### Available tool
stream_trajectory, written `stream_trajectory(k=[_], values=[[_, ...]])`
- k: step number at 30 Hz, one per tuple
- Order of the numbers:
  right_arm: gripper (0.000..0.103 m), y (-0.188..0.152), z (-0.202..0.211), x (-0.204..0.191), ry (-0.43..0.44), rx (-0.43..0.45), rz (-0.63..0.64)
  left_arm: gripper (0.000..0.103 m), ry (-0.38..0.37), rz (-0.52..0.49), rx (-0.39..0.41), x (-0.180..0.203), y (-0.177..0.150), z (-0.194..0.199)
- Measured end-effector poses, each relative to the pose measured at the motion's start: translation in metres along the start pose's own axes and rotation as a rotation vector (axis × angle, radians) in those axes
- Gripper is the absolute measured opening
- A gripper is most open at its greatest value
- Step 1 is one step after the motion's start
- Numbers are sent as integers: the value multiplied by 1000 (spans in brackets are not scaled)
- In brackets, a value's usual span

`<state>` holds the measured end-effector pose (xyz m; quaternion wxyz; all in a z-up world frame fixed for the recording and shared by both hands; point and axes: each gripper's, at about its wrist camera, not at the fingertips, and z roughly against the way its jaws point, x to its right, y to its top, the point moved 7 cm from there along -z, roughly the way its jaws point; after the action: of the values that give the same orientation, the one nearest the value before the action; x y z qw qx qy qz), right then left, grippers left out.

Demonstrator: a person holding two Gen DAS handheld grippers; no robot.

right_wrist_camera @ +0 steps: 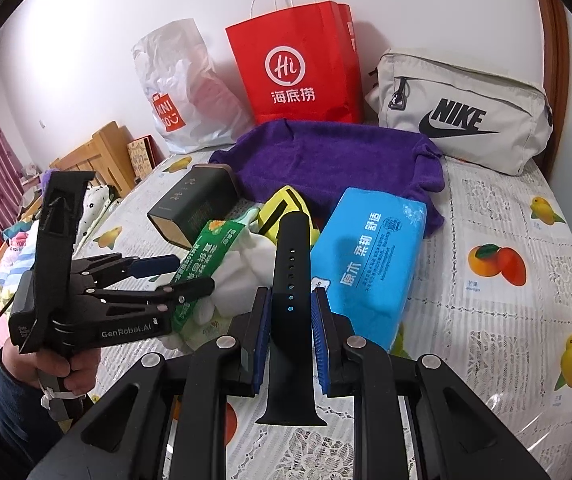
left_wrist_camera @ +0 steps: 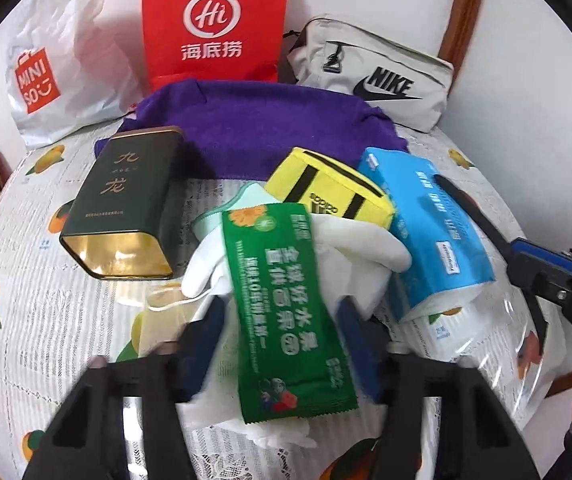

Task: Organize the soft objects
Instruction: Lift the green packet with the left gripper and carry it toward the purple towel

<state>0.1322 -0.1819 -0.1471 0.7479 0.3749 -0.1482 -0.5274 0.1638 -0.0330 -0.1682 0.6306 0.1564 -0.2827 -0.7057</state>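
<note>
The purple towel [right_wrist_camera: 338,160] is the biggest of the soft things and lies spread near the back of a table [right_wrist_camera: 506,208] covered with a lace-and-fruit cloth under clear plastic. A white wall [right_wrist_camera: 85,60] stands close behind.

Behind the towel stand a red paper bag [right_wrist_camera: 298,64], a white plastic bag [right_wrist_camera: 177,92] to its left and a grey Nike pouch [right_wrist_camera: 466,116] to its right. In front of the towel the small things are crowded: a blue tissue pack [right_wrist_camera: 370,256], a dark tin [right_wrist_camera: 193,204] lying on its side, a yellow pouch [left_wrist_camera: 326,184], white gloves [left_wrist_camera: 366,240], and a green packet [left_wrist_camera: 286,300] on top of the gloves.

To the right of the towel the cloth is bare as far as the rounded table edge — the widest free room.

The left gripper [left_wrist_camera: 277,316], held by a hand [right_wrist_camera: 65,364], has the green packet between its half-spread jaws; whether the pads press it I cannot tell. The right gripper [right_wrist_camera: 292,320] is narrow — it clamps a black watch strap [right_wrist_camera: 292,280] upright.
</note>
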Motion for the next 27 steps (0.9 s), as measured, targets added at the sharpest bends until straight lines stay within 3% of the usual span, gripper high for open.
stream_trajectory(k=[15,27], values=[[20,12,3,1,-11,11,2,38,-25,9,47,-10,19,30],[20,50,-12,17,-49,16,13,38,-13,31,73,-27,59,31]])
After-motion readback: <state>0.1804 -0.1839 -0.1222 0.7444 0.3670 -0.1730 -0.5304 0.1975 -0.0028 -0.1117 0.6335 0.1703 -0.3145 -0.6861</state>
